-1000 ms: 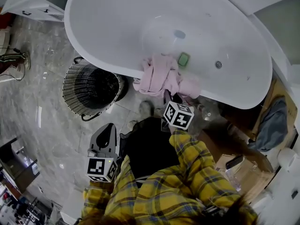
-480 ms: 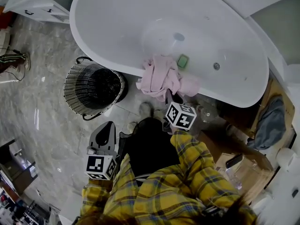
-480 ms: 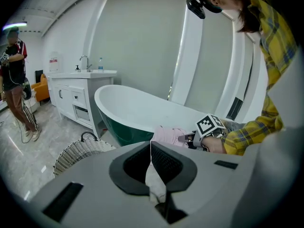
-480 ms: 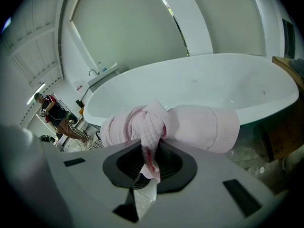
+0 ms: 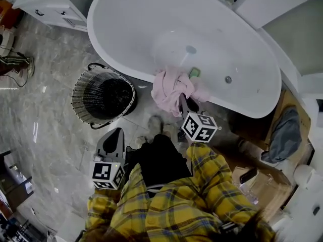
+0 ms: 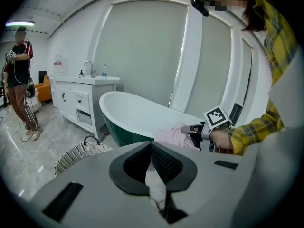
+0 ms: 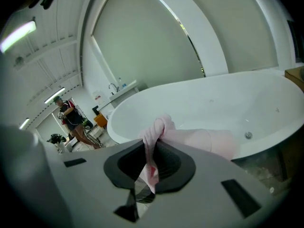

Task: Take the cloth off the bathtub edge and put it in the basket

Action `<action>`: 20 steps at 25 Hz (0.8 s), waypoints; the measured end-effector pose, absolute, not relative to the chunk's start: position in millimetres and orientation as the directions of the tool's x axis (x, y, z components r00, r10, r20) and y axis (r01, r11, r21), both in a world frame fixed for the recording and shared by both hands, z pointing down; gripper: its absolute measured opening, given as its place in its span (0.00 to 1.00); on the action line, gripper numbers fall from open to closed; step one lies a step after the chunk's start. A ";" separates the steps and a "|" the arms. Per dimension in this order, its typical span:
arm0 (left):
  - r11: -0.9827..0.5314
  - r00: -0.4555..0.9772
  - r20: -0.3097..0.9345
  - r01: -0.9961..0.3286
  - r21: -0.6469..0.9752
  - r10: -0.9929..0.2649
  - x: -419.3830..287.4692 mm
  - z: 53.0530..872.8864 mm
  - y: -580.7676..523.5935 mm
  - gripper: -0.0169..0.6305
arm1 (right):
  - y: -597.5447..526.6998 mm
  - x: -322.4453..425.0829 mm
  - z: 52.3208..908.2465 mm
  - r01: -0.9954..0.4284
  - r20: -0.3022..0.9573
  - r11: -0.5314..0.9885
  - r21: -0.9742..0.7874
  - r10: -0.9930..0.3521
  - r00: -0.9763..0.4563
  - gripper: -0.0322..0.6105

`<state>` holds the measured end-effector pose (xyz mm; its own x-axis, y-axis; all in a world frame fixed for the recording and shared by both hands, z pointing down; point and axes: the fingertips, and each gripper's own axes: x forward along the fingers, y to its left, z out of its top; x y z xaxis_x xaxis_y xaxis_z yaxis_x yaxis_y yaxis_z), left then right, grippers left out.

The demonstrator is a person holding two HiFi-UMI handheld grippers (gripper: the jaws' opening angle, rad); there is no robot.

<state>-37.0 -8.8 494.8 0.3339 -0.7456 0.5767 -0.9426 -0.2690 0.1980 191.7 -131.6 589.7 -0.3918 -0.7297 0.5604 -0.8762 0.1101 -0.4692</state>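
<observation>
Right gripper [image 7: 151, 164], its jaws just closed onto a fold of the pink cloth [image 5: 170, 87], had gathered it upward from the bathtub edge [image 5: 121, 67], where part still lay; left gripper [image 6: 152, 161] stayed clenched and empty; the carry to the basket [image 5: 81, 98] remained.

Yellow-checked sleeves [image 5: 212, 180]; left tool [image 5: 117, 133] and right tool [image 5: 182, 101] grey, with marker cubes [image 5: 107, 174].

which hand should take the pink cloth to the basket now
Right: the right gripper has just been closing its jaws on the pink cloth at the bathtub edge. The left gripper is shut and empty.
</observation>
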 end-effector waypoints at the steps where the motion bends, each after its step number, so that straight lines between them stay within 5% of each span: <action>1: -0.267 0.334 0.570 -0.942 0.201 -0.750 -38.1 492.2 -8.1 0.06 | -133.0 187.2 579.0 -0.871 0.542 0.133 -0.473 -0.736 -0.407 0.13; 20: -0.295 0.371 0.425 -0.926 0.234 -0.826 -51.2 447.0 -4.4 0.06 | -156.5 142.0 356.3 -0.707 0.188 0.445 -0.550 -0.759 -0.624 0.13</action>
<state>-51.2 -4.4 447.0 0.3706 -0.8259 0.4250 -0.9263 -0.2951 0.2344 142.0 -156.5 356.3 -0.6237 -0.7587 0.1880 -0.7069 0.4447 -0.5501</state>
